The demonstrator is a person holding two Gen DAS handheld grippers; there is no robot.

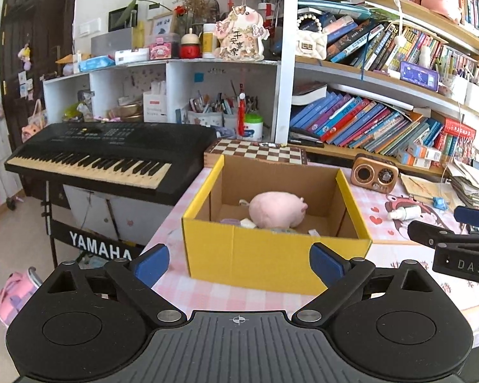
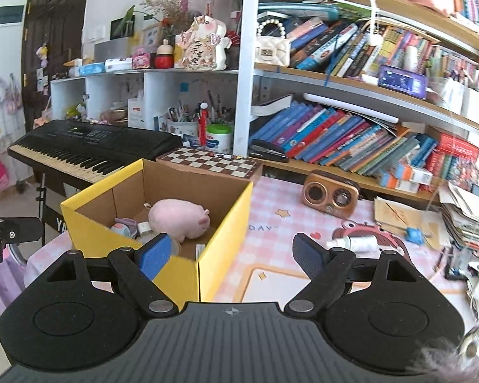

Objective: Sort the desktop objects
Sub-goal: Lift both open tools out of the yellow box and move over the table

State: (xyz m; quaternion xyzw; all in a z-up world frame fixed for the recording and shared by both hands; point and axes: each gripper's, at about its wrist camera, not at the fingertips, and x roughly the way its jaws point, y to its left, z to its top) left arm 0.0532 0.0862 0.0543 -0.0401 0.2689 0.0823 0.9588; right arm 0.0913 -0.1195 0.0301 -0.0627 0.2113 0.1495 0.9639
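A yellow cardboard box (image 1: 277,255) stands on the pink checked desk cover. Inside it lies a pink plush pig (image 1: 277,209) among a few small items (image 2: 124,227). My left gripper (image 1: 239,261) is open just in front of the box's near wall, with nothing between its blue pads. My right gripper (image 2: 231,253) is open too; its left pad hangs over the box's (image 2: 226,223) near corner and its right pad over the desk. A white bottle (image 2: 354,242) lies on the desk right of the box, and one of the right gripper's fingers (image 1: 472,217) shows beyond it.
A retro radio (image 2: 330,194) and a chessboard (image 2: 207,161) stand behind the box. A black keyboard (image 1: 105,156) sits left of the desk. Stacked papers (image 2: 463,220) and a small blue toy (image 2: 413,234) crowd the right side. Bookshelves line the back.
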